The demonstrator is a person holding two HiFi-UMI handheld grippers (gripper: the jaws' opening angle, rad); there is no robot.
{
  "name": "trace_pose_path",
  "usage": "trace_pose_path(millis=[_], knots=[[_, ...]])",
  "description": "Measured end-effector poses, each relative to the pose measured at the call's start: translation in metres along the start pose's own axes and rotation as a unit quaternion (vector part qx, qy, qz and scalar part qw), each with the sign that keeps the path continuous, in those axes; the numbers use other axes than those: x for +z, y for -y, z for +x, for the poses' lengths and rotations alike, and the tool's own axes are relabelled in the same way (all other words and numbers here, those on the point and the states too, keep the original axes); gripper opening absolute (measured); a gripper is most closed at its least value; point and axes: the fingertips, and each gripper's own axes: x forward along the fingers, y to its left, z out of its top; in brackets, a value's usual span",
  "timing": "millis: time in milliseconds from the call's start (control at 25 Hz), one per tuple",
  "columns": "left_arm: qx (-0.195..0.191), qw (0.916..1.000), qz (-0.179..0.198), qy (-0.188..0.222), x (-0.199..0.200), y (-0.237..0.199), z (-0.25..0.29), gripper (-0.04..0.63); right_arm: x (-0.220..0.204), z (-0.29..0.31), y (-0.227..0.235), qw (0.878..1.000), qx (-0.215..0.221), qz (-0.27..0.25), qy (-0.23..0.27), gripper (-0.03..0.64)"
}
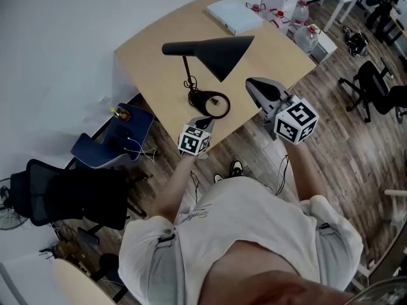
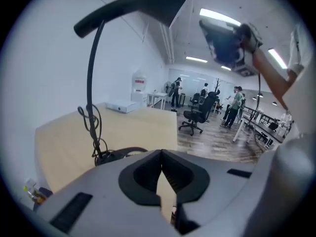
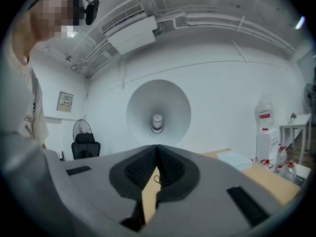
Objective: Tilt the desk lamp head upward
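L gripper (image 1: 205, 122), R gripper (image 1: 250, 82) — near lamp (image 1: 219, 51)

Matt black lamp head (image 1: 219, 53) (smooth white inside), smooth pale wood desk (image 1: 152, 75), darker grainy wood-plank floor (image 1: 356, 170)

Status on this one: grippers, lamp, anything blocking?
Left gripper shut, empty, low by lamp base. Right gripper shut, empty, facing open lamp head. No contact yet. Nothing between.
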Motion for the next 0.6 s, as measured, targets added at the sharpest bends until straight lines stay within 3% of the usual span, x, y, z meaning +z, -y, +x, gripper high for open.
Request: trace_pose_path(millis=[320, 600], knots=[[-0.014, 0.9902, -0.020, 0.137, 0.075, 0.024, -0.078, 0.014, -0.057, -0.035, -0.010, 0.998, -0.068, -0.009, 0.001, -0.006], [0.005, 0.9805, 0.013, 0.196, 0.113, 0.050, -0.116, 0.015, -0.059, -0.044, -0.039, 0.994, -0.068, -0.083, -0.012, -0.006]])
